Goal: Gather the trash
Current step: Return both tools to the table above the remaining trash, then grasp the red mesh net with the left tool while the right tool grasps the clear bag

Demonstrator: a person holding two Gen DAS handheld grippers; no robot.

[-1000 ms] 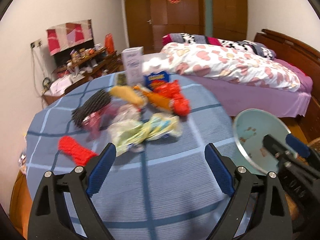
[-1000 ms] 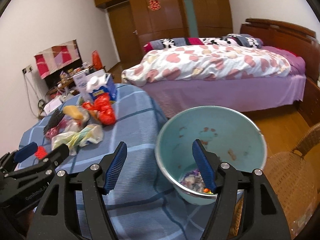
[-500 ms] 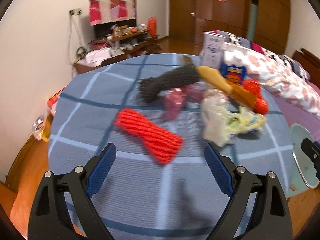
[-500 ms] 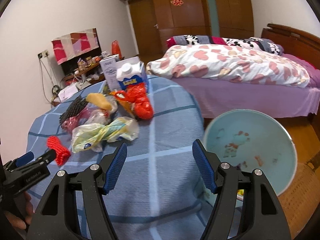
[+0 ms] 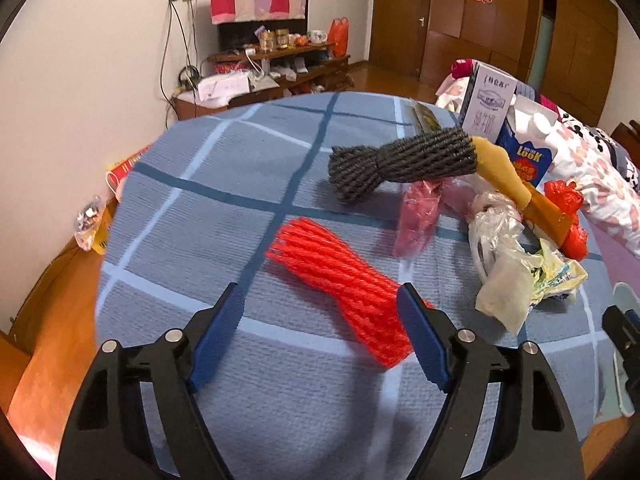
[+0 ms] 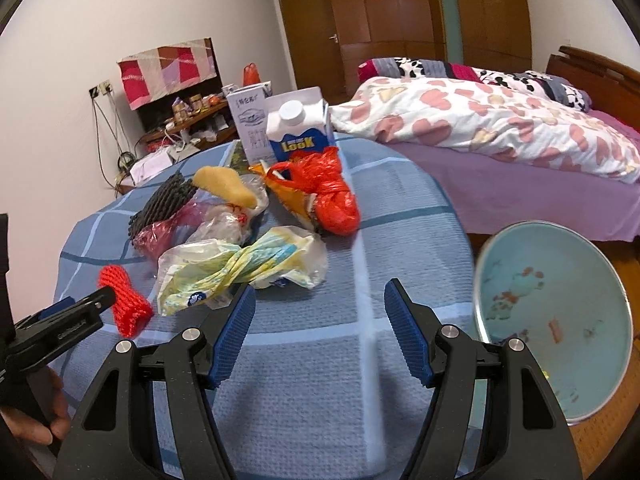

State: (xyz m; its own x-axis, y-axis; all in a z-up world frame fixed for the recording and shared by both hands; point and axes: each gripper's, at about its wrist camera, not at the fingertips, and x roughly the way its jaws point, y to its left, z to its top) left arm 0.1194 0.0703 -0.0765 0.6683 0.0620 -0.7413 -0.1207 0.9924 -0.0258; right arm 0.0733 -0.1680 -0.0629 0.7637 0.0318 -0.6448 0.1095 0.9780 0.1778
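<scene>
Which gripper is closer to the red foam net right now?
Left. The left gripper is right over the red foam net, its jaws just closing around one end. The right gripper hangs open, well off beside the bucket.

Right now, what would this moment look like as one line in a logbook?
left gripper: open, jaws just narrowing, over red foam net, not gripping | right gripper: open, empty | bucket: beside table

My left camera looks steeply down, close over the tabletop (image 5: 248, 184) toward the red foam net (image 5: 340, 280). My right camera sits farther back, sharing that net (image 6: 124, 304) and tabletop (image 6: 400, 240).
</scene>
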